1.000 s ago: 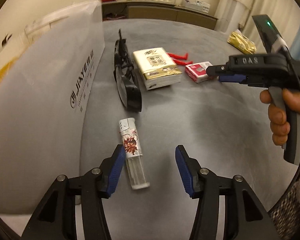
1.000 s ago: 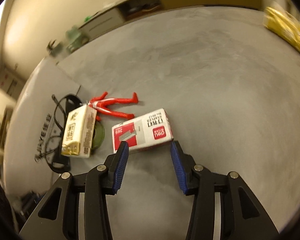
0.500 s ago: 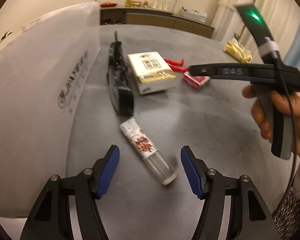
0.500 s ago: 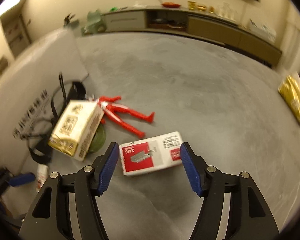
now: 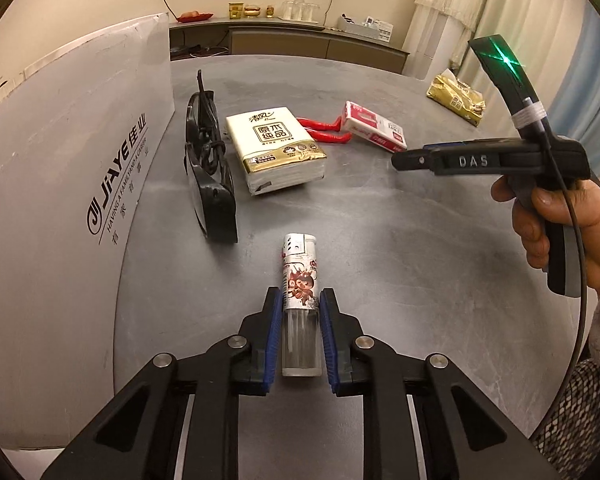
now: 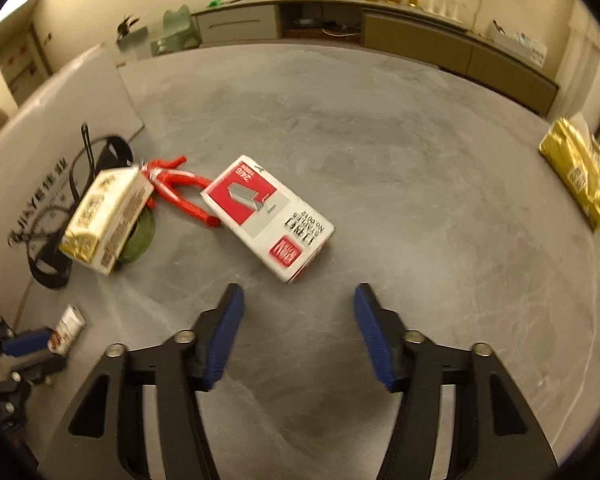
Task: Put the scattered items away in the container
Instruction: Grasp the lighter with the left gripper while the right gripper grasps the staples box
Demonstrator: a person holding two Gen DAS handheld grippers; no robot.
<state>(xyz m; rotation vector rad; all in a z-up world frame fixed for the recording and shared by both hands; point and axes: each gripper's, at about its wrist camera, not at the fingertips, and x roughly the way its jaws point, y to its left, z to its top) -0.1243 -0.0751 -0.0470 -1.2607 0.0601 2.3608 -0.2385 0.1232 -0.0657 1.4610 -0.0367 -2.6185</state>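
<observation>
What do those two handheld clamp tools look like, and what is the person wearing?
Both grippers, left and right, have black angular arms with silver rivets and blue ribbed pads. The right one carries "DAS" lettering, a green light, a grey trigger and a black cable. The person's sleeve is speckled black-and-white knit with a fuzzy cuff.

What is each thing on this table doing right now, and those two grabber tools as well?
Left gripper: jaws shut on the lighter.
Lighter: pinched at its clear end, lying flat.
Right gripper: jaws open, holding nothing.
Staple box: closed, lying free on the table.
Tissue pack: sealed, lying untouched.
Red toy figure: lying flat.
Gold bag: lying at the table's edge.
</observation>
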